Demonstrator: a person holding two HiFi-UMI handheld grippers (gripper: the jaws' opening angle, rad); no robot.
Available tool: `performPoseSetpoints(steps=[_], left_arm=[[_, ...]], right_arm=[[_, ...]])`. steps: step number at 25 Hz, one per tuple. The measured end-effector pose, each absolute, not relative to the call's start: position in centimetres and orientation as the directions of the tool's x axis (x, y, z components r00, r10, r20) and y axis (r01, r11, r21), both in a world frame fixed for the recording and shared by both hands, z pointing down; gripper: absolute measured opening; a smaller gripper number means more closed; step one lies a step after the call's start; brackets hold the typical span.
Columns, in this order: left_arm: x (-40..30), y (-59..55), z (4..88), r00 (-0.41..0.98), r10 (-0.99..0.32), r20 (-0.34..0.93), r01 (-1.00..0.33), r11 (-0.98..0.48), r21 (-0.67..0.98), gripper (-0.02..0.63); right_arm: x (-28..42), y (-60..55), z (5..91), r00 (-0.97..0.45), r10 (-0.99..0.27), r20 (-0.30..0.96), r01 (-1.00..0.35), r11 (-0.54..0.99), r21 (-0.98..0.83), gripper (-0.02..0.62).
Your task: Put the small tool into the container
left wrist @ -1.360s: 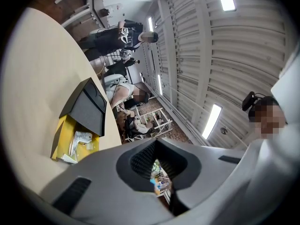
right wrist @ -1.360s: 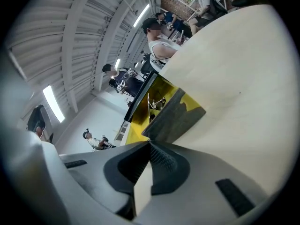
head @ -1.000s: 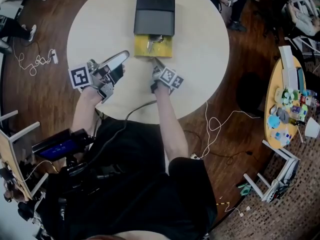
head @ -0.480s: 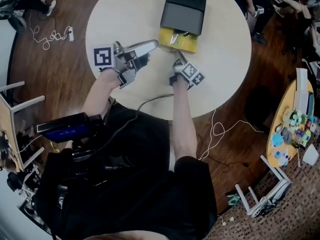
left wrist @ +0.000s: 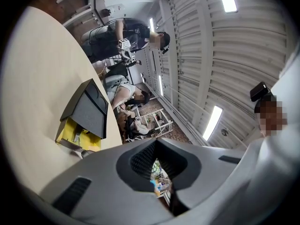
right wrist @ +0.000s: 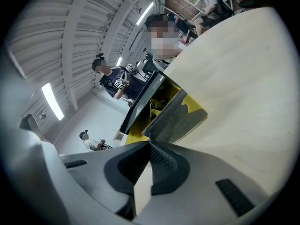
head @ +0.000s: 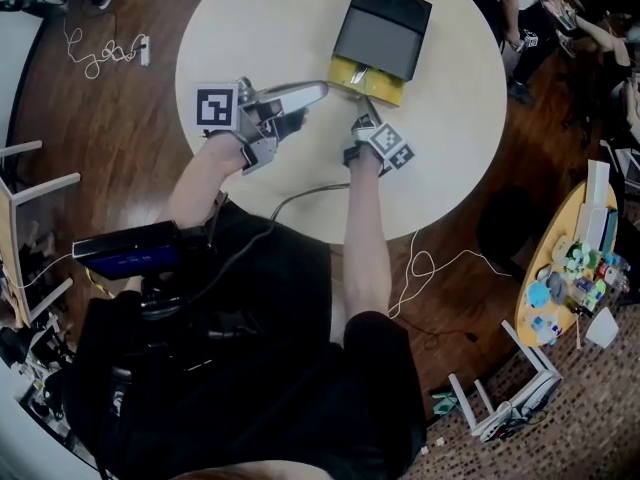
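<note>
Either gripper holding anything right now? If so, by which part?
Nothing is held. The left gripper and the right gripper both have their jaws together with nothing between them.

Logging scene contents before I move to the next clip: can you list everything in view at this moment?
table: one, cream, round, middle of the head view
container: one, black lid over a yellow tray whose near end is open, far side of the table
small tool: one, greyish, lying in the yellow tray
side table: one, yellow, at right, crowded with small colourful items
power strip: one, white, on the floor at upper left
cable: one, white, on the floor right of the person
device: one, blue screen, at the person's waist
bystanders: several, beyond the table
left gripper: grey, jaws together, empty, beside the tray
right gripper: grey, jaws together, empty, before the tray's open end
</note>
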State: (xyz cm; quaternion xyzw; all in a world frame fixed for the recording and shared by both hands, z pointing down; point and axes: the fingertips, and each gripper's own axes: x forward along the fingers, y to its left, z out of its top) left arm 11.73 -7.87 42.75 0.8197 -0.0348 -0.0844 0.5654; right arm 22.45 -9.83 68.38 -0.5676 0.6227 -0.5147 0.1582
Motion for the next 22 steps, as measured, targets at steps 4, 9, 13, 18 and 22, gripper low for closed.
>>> performPoseSetpoints(steps=[4,9,13,18,22], left_arm=[[11.8,-8.0,42.7,0.982,-0.155,-0.104,0.041,-0.361,0.932,-0.003],[11.8,-8.0,42.7,0.982,-0.159,-0.101,0.038,-0.355,0.934,-0.003],[11.7,-8.0,42.9,0.982,-0.165,-0.094,0.032,-0.349,0.937,-0.003],[11.7,-8.1,42.8,0.981,-0.168,-0.099,0.034,-0.353,0.935,-0.003],[11.6,-8.2,42.8,0.981,-0.172,-0.095,0.029,-0.349,0.937,-0.003]], right_arm=[[22.8,-10.2,68.2,-0.304,-0.870,0.389,-0.546,-0.175,-0.819,-0.012],[23.1,-10.9,68.1,-0.301,-0.873,0.385,-0.540,-0.176,-0.823,-0.012],[23.5,-11.8,68.1,-0.293,-0.876,0.383,-0.535,-0.182,-0.825,-0.012],[24.2,-12.9,68.1,-0.282,-0.880,0.383,-0.528,-0.191,-0.827,-0.012],[24.3,-13.3,68.1,-0.280,-0.881,0.381,-0.523,-0.193,-0.830,-0.012]])
